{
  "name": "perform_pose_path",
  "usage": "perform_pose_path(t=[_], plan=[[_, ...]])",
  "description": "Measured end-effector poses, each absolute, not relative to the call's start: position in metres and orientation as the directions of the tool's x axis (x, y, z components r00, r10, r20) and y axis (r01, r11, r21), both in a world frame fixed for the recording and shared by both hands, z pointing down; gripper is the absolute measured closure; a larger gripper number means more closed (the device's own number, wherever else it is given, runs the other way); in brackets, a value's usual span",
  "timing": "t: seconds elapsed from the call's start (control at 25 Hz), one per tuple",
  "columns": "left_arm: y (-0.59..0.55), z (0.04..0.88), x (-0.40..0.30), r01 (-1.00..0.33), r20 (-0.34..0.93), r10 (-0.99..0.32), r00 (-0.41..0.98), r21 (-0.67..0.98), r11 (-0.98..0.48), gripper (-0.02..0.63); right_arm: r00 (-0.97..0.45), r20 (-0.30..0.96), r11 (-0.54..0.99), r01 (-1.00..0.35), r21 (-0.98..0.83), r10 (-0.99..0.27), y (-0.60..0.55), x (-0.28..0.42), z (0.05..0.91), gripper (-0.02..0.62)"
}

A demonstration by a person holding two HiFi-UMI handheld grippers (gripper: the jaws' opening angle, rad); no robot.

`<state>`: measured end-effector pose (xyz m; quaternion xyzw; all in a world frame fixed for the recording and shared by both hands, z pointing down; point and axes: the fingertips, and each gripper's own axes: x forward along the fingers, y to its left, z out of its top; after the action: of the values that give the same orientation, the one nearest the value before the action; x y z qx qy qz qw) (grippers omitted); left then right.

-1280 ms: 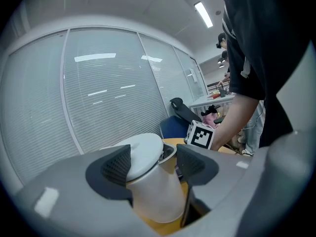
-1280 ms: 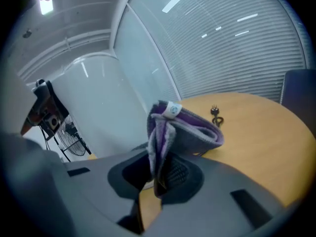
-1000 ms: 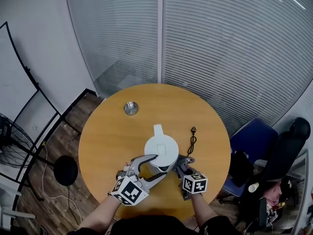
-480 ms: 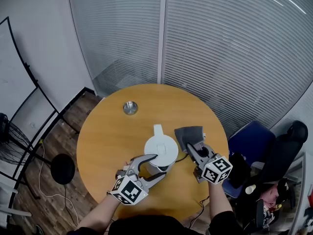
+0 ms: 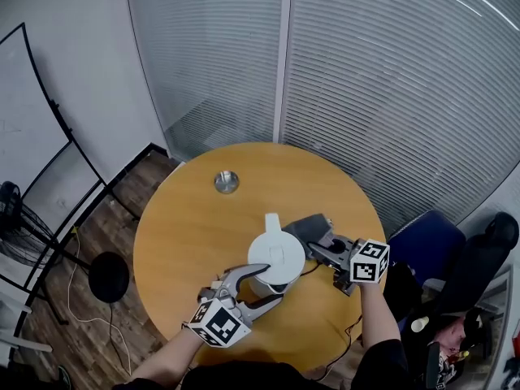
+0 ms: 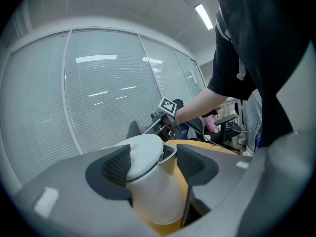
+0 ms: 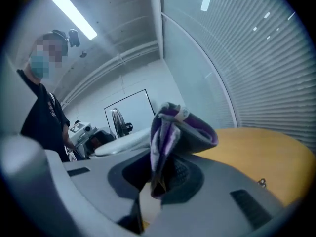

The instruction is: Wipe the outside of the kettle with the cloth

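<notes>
The white kettle (image 5: pixel 276 257) stands near the middle of the round wooden table (image 5: pixel 187 234), with its spout pointing away from me. My left gripper (image 5: pixel 268 284) is open, its jaws straddling the kettle's near side. In the left gripper view the kettle (image 6: pixel 148 186) fills the gap, and a strip of table shows beside the right pad. My right gripper (image 5: pixel 318 244) is shut on the grey cloth (image 5: pixel 303 227), held against the kettle's right side. In the right gripper view the bunched cloth (image 7: pixel 173 132) hides the jaw tips, and the kettle lid (image 7: pixel 123 144) lies just past it.
A small round metal piece (image 5: pixel 226 182) lies on the far left of the table. The kettle's black cable (image 5: pixel 349 327) hangs over the near right edge. A blue chair (image 5: pixel 426 246) stands right of the table, a black stand base (image 5: pixel 110 276) on the floor to the left.
My right gripper has carried the cloth from the kettle's near side round to its right side. The left gripper and the kettle have stayed put.
</notes>
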<state>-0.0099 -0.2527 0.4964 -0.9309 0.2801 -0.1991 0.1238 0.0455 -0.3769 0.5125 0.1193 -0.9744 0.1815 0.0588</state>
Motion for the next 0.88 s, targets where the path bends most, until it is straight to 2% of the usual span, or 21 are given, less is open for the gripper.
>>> perform_pose_path(t=[0.2,0.48,0.88], plan=[[-0.253,0.497,-0.01,-0.48,0.294,-0.577,0.762,-0.341,-0.808,0.328,-0.937,0.283,0.856,-0.312,-0.412,-0.206,-0.372,0.04,0.583,0.554],[-0.253,0.496,-0.01,-0.486,0.286,-0.58,0.762,-0.339,-0.806,0.327,-0.784,0.534,0.73,-0.56,-0.392,-0.315,-0.361,0.049,0.677,0.554],[-0.254,0.497,-0.01,-0.485,0.267,-0.579,0.77,-0.345,-0.804,0.327,-0.689,0.528,0.623,-0.706,-0.336,-0.496,-0.316,0.063,0.675,0.554]])
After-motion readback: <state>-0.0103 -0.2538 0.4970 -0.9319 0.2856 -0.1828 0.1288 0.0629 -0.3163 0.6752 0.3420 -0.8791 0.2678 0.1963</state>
